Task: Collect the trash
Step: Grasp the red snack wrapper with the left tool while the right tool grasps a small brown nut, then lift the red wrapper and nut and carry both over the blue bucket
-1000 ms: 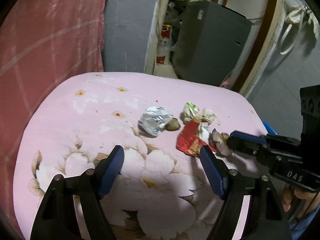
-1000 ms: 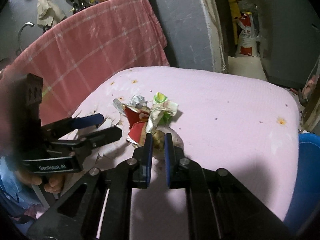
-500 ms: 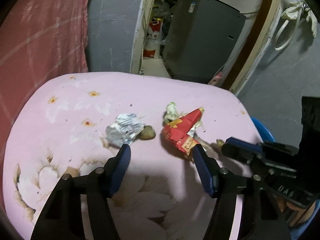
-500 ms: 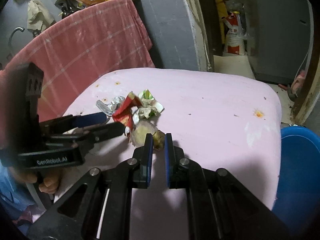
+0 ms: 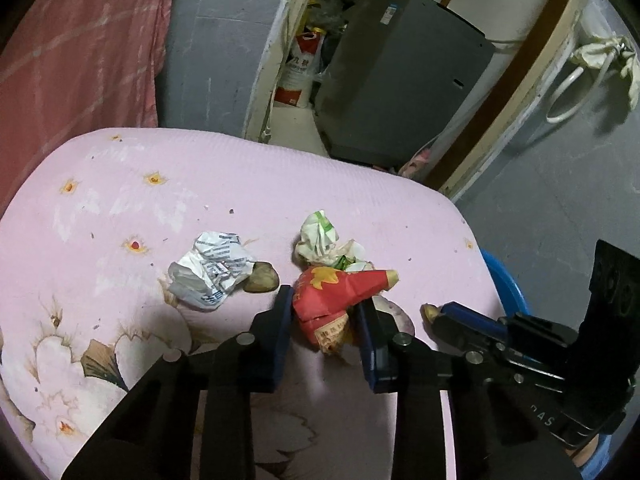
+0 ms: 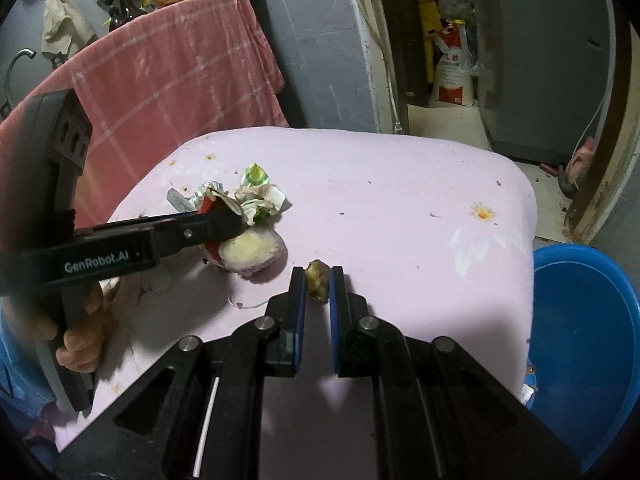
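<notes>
Trash lies in a loose cluster on the pink flowered bench [image 5: 240, 184]. Going from the left in the left wrist view: a crumpled white wrapper [image 5: 212, 270] with a small brown lump [image 5: 262, 277] touching its right edge, then a red packet [image 5: 336, 292], and just behind that a wad of white-and-green paper [image 5: 320, 240]. The left tool [image 5: 324, 306] is closing on the red packet, which sits between its blue pads; the pads look to be touching its sides (the far pad partly hidden by the packet). Right of it, the right tool [image 5: 430, 312] has its jaws all but shut, pinching a small yellowish scrap [image 6: 318, 276] at the tips, just above the bench. In the right wrist view a pale round slice [image 6: 256, 250] lies on the bench between the two tools, beside the left one. A blue tub [image 6: 580, 340] stands off the bench's right edge. A pink checked cloth [image 6: 172, 76] hangs behind the bench on the left.
</notes>
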`<state>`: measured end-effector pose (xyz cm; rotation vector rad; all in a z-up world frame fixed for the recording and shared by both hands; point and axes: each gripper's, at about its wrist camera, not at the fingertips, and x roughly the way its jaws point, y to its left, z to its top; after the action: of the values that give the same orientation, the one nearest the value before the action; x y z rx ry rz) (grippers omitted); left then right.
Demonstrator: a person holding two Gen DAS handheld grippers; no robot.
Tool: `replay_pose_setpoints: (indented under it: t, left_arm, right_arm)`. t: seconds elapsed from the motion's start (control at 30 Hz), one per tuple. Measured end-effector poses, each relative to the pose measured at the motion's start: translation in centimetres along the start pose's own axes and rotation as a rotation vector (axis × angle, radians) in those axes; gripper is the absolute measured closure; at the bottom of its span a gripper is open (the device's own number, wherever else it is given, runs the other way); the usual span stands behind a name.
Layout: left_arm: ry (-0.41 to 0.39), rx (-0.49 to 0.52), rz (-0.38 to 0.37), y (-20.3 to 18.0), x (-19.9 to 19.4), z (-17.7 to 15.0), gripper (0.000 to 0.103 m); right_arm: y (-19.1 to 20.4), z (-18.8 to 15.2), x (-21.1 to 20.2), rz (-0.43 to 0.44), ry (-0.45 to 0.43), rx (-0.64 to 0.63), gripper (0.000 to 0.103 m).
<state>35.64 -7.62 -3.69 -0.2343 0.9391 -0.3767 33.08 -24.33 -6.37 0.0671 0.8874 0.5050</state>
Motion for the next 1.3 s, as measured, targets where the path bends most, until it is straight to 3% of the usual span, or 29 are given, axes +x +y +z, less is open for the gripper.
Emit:
replay_pose_setpoints:
  t: [0.37, 0.7, 0.9, 1.03, 1.3]
  left_arm:
    - [-0.015, -0.06, -0.027, 1.3, -2.2, -1.4, 0.079]
    - [0.011, -0.04, -0.007, 1.0, -3.3, -2.5, 0.08]
    - [-0.018, -0.001, 0.007, 0.0, -3.7, -2.7, 0.082]
    - [-0.059, 0.035, 0.015, -1.3, -4.0, -2.7, 0.082]
    - [-0.236, 0.094, -0.019, -5.7, -5.0, -2.0, 0.082]
  right_arm:
    - [0.0, -0.5, -0.4, -0.013, 0.002, -0.023, 0.091]
    - [0.8, -0.1, 0.7, -0.047, 0.037, -0.04, 0.09]
    - [0.9, -0.1, 0.6, -0.051, 0.025, -0.046, 0.092]
    - [0.8, -0.3, -0.6, -0.051, -0.037, -0.04, 0.092]
    - [-0.4, -0.1, -7.2, -0.115, -0.345, 0.003, 0.093]
